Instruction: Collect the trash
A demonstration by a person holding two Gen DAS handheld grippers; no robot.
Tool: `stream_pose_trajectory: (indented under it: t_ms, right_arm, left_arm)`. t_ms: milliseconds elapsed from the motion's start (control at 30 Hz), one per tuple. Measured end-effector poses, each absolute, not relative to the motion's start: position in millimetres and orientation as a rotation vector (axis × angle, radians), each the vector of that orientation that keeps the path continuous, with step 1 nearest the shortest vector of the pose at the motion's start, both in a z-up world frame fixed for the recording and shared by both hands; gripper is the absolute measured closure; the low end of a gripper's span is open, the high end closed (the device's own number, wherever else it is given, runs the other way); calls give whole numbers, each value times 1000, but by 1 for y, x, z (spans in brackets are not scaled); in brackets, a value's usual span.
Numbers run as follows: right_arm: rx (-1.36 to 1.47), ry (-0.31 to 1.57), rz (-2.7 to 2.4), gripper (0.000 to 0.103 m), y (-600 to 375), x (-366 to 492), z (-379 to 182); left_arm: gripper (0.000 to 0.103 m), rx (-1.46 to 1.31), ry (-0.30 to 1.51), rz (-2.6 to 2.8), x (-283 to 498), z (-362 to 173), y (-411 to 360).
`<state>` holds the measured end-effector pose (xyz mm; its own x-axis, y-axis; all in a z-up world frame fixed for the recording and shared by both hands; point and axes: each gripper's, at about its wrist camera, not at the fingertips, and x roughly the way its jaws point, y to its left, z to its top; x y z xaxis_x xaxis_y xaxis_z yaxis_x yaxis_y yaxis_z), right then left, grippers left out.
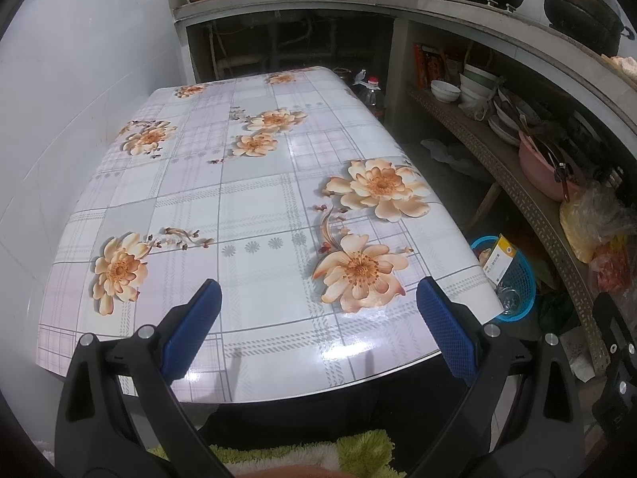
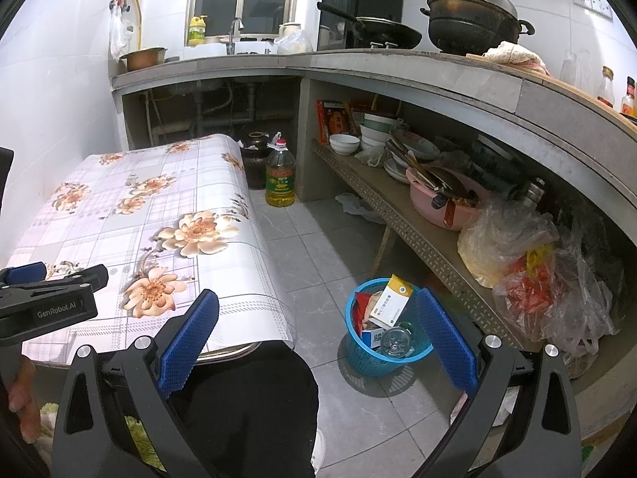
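A blue mesh waste basket [image 2: 378,342] stands on the tiled floor to the right of the table; it also shows in the left wrist view [image 1: 513,279]. It holds a white and yellow box [image 2: 392,302], a glass cup [image 2: 394,340] and other wrappers. My right gripper [image 2: 318,314] is open and empty, above the floor near the basket. My left gripper [image 1: 318,302] is open and empty above the near edge of the table [image 1: 247,183], which has a flowered cloth with no loose items on it. The left gripper's body shows in the right wrist view [image 2: 51,298].
A low shelf [image 2: 398,207] on the right holds bowls, a pink basin [image 2: 446,199] and plastic bags [image 2: 537,271]. An oil bottle [image 2: 280,175] and a dark jar stand on the floor beyond the table. A crumpled white bag [image 2: 356,205] lies under the shelf. Pots sit on the counter.
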<state>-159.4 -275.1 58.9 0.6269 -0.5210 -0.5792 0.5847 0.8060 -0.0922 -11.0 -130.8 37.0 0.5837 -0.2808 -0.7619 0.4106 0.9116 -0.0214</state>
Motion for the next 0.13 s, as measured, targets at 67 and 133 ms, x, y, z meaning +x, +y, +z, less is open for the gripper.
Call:
stream_pose_trajectory:
  t_ms: [67, 133]
  right_arm:
    - [108, 629, -635, 7, -275, -159, 59]
    - [109, 629, -636, 7, -275, -159, 59]
  left_arm:
    - [9, 165, 863, -404, -11, 36, -131]
    - [9, 161, 865, -402, -11, 36, -131]
